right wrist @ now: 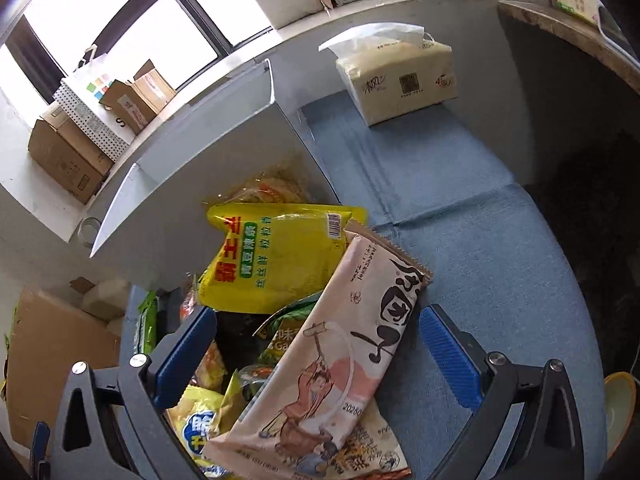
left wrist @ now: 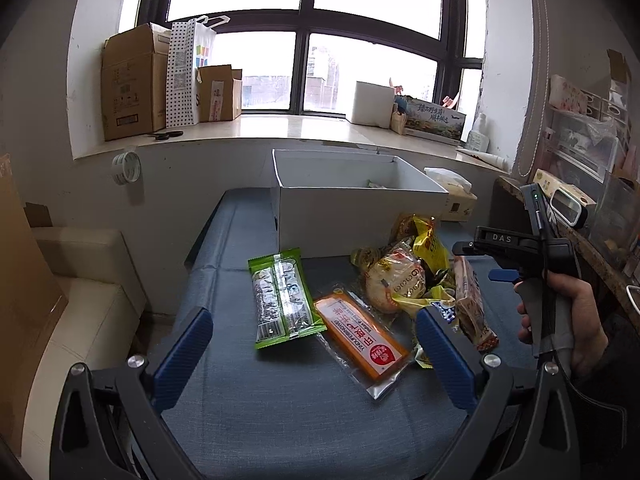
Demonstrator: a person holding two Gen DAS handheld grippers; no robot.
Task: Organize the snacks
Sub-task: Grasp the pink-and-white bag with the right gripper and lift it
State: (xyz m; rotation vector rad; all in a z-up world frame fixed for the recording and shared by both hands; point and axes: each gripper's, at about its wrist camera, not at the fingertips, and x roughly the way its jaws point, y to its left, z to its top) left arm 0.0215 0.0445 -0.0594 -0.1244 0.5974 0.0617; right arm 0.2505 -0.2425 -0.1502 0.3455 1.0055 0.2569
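Note:
On a blue cloth table lie a green packet (left wrist: 282, 300), an orange packet (left wrist: 362, 338) and a heap of snack bags (left wrist: 412, 272) in front of an open white box (left wrist: 344, 204). My left gripper (left wrist: 316, 344) hovers open above the green and orange packets. In the left wrist view the right gripper (left wrist: 476, 258) is seen from the side over the heap's right edge, held by a hand (left wrist: 576, 320). From the right wrist view, my right gripper (right wrist: 316, 352) stands open astride a pink packet (right wrist: 332, 364) that rests on the heap, with a yellow bag (right wrist: 276, 256) beyond.
A tissue pack (right wrist: 400, 76) sits at the table's far right corner beside the white box (right wrist: 224, 136). Cardboard boxes (left wrist: 132, 80) and a dotted bag (left wrist: 182, 76) stand on the windowsill. A cluttered shelf (left wrist: 580, 184) rises at the right, a beige seat (left wrist: 84, 288) at the left.

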